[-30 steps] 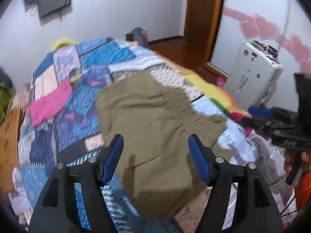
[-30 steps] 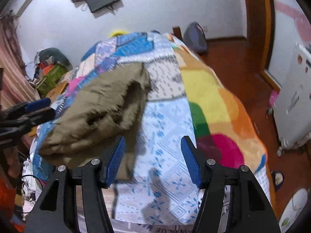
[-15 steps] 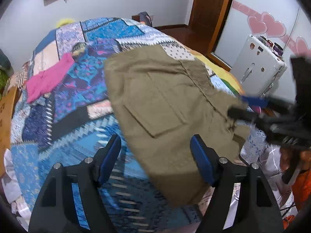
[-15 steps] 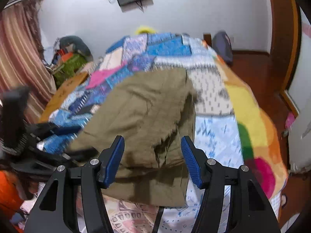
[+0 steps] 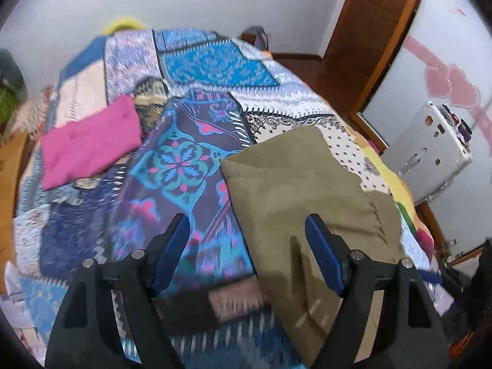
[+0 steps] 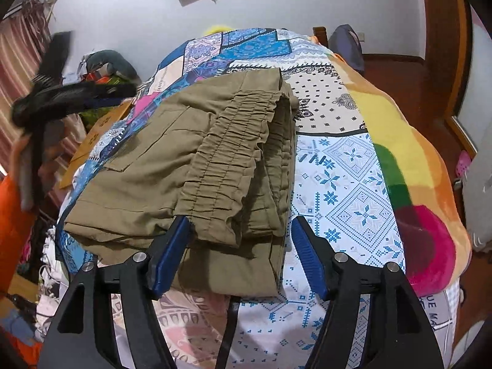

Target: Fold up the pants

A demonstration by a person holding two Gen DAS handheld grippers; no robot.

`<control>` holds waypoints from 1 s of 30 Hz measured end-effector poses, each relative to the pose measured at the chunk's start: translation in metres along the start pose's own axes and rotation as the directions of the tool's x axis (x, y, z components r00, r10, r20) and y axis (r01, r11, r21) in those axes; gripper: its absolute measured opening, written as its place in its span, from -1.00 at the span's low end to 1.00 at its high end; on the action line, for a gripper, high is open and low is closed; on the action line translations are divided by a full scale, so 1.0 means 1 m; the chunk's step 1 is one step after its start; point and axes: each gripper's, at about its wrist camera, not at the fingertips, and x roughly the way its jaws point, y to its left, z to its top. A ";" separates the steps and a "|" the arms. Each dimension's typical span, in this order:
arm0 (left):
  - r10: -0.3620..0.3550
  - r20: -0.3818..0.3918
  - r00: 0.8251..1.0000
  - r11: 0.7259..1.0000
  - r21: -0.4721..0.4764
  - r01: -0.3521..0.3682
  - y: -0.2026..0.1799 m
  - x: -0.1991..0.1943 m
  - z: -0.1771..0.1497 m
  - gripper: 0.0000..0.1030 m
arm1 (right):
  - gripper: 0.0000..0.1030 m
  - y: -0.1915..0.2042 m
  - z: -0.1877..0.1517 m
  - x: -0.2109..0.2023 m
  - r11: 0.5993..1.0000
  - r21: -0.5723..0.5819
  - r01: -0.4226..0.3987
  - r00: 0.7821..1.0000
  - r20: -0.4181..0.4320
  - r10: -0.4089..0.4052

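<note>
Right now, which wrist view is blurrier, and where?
Left wrist view: motion smear across the bedspread near the camera, pants soft. Right wrist view: pants waistband crisp; only the left claw at the left edge is streaked. Both bend at the rims.

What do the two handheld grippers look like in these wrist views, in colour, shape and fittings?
Both match. The left gripper has two matte black plastic arms, angular with triangular cut-outs, each ending in a ribbed blue pad, fixed with silver round bolt heads. The right gripper is built the same: black arms, blue pads, silver bolts. No cables, markings or sleeves show on either.
</note>
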 end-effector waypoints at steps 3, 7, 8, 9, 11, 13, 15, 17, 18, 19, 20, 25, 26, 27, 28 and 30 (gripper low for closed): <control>-0.053 -0.051 0.997 0.997 -0.065 0.050 0.013 0.034 0.015 0.51 | 0.25 -0.003 0.000 0.001 1.000 -0.002 0.002 1.000 -0.002 -0.002; -0.125 -0.112 0.986 0.987 -0.112 0.113 0.021 0.070 0.026 0.36 | 0.28 -0.014 0.003 0.002 1.000 0.021 -0.006 1.000 -0.008 0.006; -0.131 -0.116 0.985 0.987 -0.112 0.118 0.020 0.074 0.027 0.36 | 0.28 -0.016 0.004 0.003 1.000 0.023 -0.007 1.000 -0.010 0.008; -0.131 -0.101 0.986 0.988 -0.101 0.121 0.018 0.077 0.029 0.33 | 0.28 -0.018 0.005 0.004 1.000 0.022 -0.007 1.000 -0.011 0.007; -0.129 -0.091 0.987 0.989 -0.081 0.121 0.014 0.080 0.034 0.04 | 0.28 -0.022 0.008 0.006 1.000 0.016 0.000 1.000 -0.015 0.001; -0.082 -0.088 0.993 0.995 -0.064 0.077 0.012 0.086 0.038 -0.54 | 0.28 -0.026 0.012 0.009 1.000 0.010 0.006 1.000 -0.019 -0.005; -0.058 -0.084 0.995 0.997 -0.050 0.054 0.014 0.088 0.041 -0.72 | 0.28 -0.029 0.016 0.012 1.000 0.005 0.009 1.000 -0.020 -0.008; -0.051 -0.073 0.996 0.998 -0.053 0.047 0.018 0.087 0.041 -0.81 | 0.28 -0.033 0.021 0.017 1.000 0.003 0.018 1.000 -0.017 -0.018; -0.042 -0.066 0.997 0.998 -0.049 0.038 0.019 0.086 0.040 -0.83 | 0.28 -0.036 0.023 0.018 1.000 0.003 0.023 1.000 -0.014 -0.023; -0.026 -0.061 0.998 0.999 -0.046 0.023 0.021 0.084 0.038 -0.85 | 0.28 -0.039 0.027 0.020 0.999 0.009 0.034 0.999 -0.004 -0.034; -0.009 -0.057 0.998 0.999 -0.047 0.007 0.023 0.082 0.036 -0.86 | 0.28 -0.041 0.029 0.021 0.999 0.015 0.040 0.999 -0.002 -0.040; 0.081 -0.031 0.996 0.995 -0.053 -0.082 0.033 0.055 0.014 -0.87 | 0.28 -0.046 0.043 0.021 0.994 0.046 0.100 0.995 0.011 -0.100; 0.101 -0.028 0.995 0.993 -0.052 -0.102 0.035 0.048 0.007 -0.87 | 0.28 -0.044 0.047 0.016 0.993 0.036 0.115 0.993 0.024 -0.115; 0.114 -0.024 0.993 0.992 -0.054 -0.115 0.036 0.041 0.000 -0.87 | 0.28 -0.042 0.049 0.013 0.993 0.025 0.117 0.993 0.031 -0.118; 0.126 -0.021 0.992 0.990 -0.060 -0.127 0.038 0.033 -0.009 -0.87 | 0.28 -0.038 0.051 0.008 0.993 0.016 0.115 0.992 0.042 -0.115; 0.153 -0.016 0.988 0.984 -0.092 -0.154 0.043 0.019 -0.025 -0.89 | 0.28 -0.032 0.054 0.001 0.995 0.003 0.102 0.993 0.060 -0.102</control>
